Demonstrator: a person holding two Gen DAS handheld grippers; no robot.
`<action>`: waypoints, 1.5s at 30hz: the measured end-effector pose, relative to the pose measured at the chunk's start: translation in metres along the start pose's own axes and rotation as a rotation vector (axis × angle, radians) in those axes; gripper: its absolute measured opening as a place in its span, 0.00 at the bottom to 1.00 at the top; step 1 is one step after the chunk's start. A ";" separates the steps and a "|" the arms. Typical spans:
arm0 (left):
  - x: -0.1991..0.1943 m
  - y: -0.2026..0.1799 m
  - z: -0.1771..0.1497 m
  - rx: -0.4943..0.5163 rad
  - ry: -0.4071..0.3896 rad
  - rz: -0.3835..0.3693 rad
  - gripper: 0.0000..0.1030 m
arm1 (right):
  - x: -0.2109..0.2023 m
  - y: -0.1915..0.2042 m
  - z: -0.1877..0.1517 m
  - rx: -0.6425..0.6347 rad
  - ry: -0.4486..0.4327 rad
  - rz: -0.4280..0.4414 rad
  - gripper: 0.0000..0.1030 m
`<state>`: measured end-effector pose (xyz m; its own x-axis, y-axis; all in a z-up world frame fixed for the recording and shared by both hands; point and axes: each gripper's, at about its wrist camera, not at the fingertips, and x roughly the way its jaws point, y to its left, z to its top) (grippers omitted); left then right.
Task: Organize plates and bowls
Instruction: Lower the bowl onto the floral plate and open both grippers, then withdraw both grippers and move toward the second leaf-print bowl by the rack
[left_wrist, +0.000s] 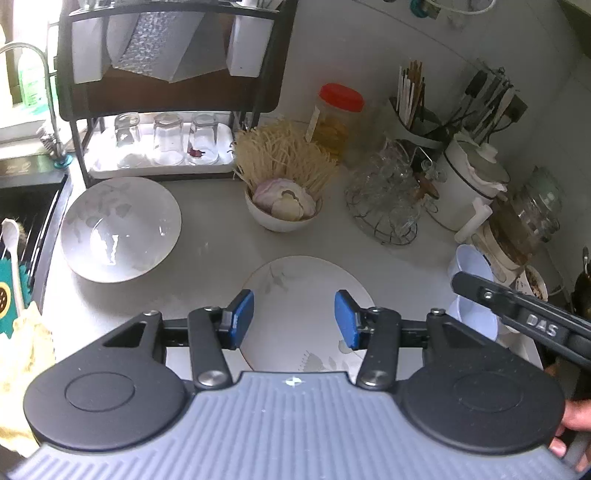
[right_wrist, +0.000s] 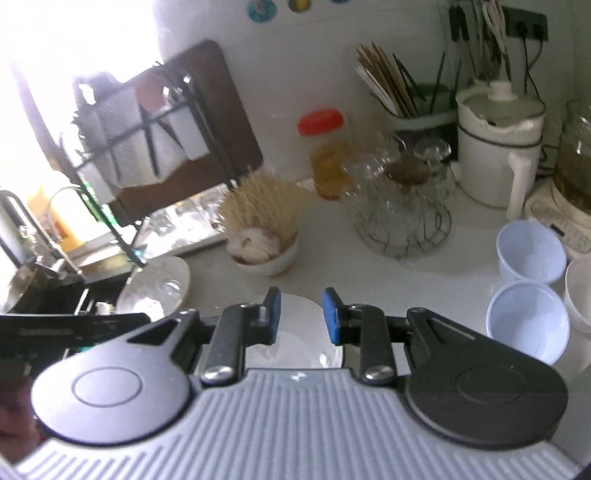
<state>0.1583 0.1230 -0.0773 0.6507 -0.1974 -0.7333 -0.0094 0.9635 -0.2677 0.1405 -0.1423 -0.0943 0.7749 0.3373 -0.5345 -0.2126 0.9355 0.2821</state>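
Your left gripper (left_wrist: 294, 318) fingers apart above floral plate (left_wrist: 295, 291) on worktop (left_wrist: 207, 221), your right gripper (right_wrist: 301, 315) fingers apart, holding nothing, floral bowl (left_wrist: 120, 229) left of plate.

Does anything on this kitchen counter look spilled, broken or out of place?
Nothing looks spilled or broken. The big floral bowl and the flat plate sit loose on the counter, apart and unstacked. Both grippers are empty.

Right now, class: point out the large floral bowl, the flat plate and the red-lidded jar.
large floral bowl (left_wrist: 122, 229): left wrist view, on its glossy inner surface.
flat plate (left_wrist: 295, 284): left wrist view, on its bare face between the gripper fingers.
red-lidded jar (left_wrist: 341, 96): left wrist view, on its red lid.
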 end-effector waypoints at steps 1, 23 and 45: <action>-0.002 -0.001 -0.001 -0.005 -0.003 0.001 0.53 | -0.005 0.001 0.000 -0.013 -0.007 0.007 0.28; -0.048 -0.012 -0.045 -0.021 -0.053 0.080 0.58 | -0.054 0.021 -0.029 -0.147 -0.042 0.106 0.28; -0.096 -0.009 -0.107 -0.112 -0.073 0.163 0.60 | -0.070 0.035 -0.058 -0.222 -0.013 0.217 0.28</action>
<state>0.0146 0.1142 -0.0714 0.6869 -0.0233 -0.7263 -0.2003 0.9547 -0.2200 0.0441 -0.1275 -0.0935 0.7045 0.5318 -0.4700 -0.4977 0.8423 0.2070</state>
